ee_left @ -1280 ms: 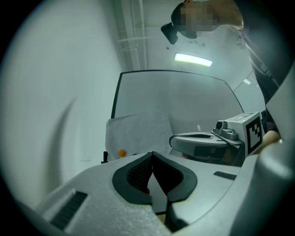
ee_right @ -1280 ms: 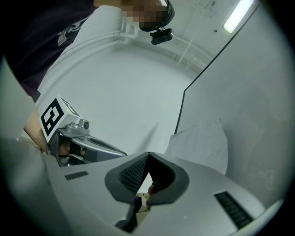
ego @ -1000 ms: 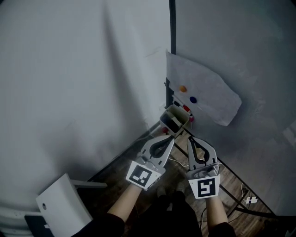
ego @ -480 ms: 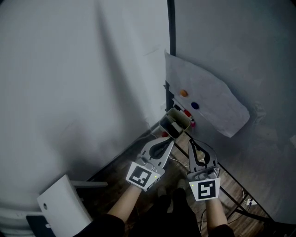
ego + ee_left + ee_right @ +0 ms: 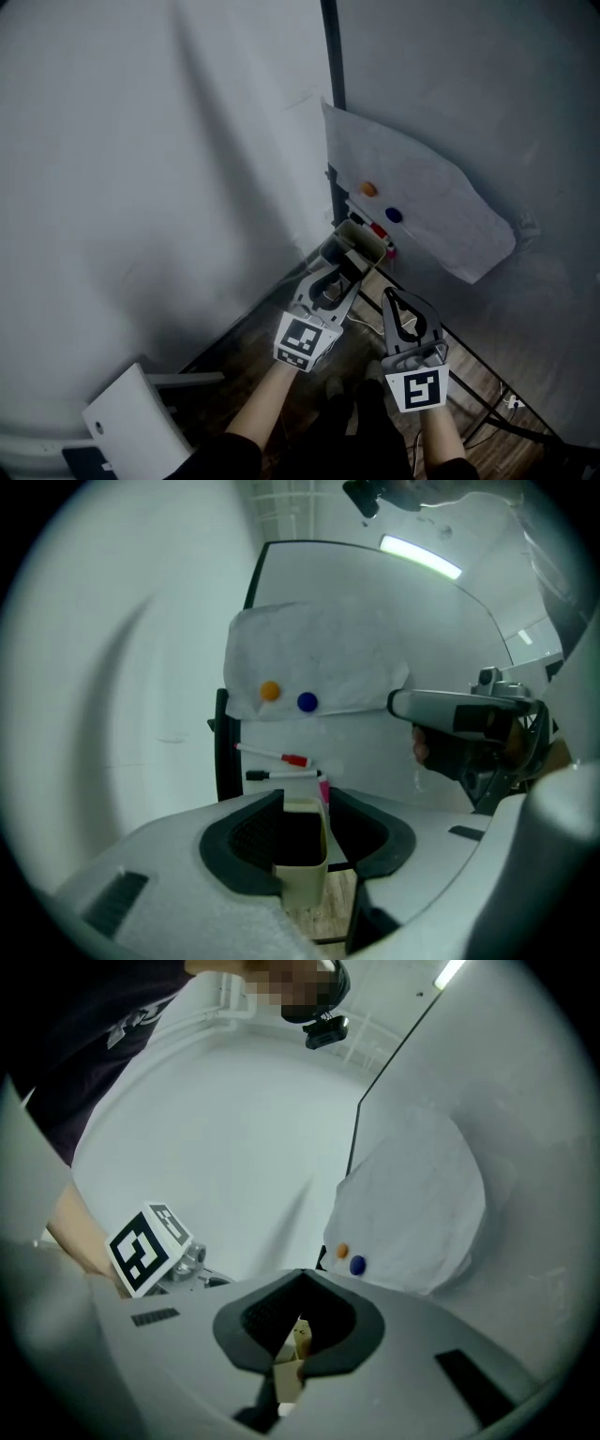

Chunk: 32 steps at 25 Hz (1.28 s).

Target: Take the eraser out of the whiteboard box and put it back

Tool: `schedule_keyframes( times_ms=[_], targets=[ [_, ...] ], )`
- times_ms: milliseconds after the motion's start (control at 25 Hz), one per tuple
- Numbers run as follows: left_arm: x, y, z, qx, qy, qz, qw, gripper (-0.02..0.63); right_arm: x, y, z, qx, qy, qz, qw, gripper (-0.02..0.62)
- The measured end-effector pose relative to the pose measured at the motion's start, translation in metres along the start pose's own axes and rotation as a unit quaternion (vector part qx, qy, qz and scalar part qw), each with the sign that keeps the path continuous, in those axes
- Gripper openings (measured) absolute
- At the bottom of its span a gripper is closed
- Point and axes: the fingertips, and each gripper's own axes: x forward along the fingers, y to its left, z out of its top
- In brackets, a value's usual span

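Observation:
The beige whiteboard box hangs at the board's lower edge, and the dark eraser shows in its open top. My left gripper has its tips right at the box's near side. Its jaws are opening. In the left gripper view the box stands in the gap of the left gripper, and neither pad presses on it. My right gripper hangs lower, to the right of the box, with its tips together and nothing in them. The right gripper view shows the right gripper and a sliver of the box through its loop.
A white paper sheet is pinned on the board by an orange magnet and a blue magnet. A red marker and a black marker lie above the box. A white chair stands at the lower left on the wooden floor.
My left gripper has moved forward up to the box, and its jaws have gone from shut to parted. The right gripper has slipped a little lower in the picture.

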Motion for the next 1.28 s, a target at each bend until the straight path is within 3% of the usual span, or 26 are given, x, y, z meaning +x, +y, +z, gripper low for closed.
schedule_keyframes(
  times_ms=[160,400,1280],
  targets=[
    [0.014,0.007,-0.021,-0.013,0.035,0.001,0.9993,0.191,-0.004,-0.001,-0.011,0.0,0.01,-0.003,1.0,0.003],
    [0.03,0.008,-0.039,-0.035,0.077,-0.02,0.9962,0.252,-0.008,-0.005,-0.022,0.007,0.015,-0.013,1.0,0.003],
    [0.032,0.006,-0.042,-0.01,0.092,-0.014,0.9956,0.213,-0.015,-0.008,-0.024,0.001,0.02,-0.008,1.0,0.003]
  ],
)
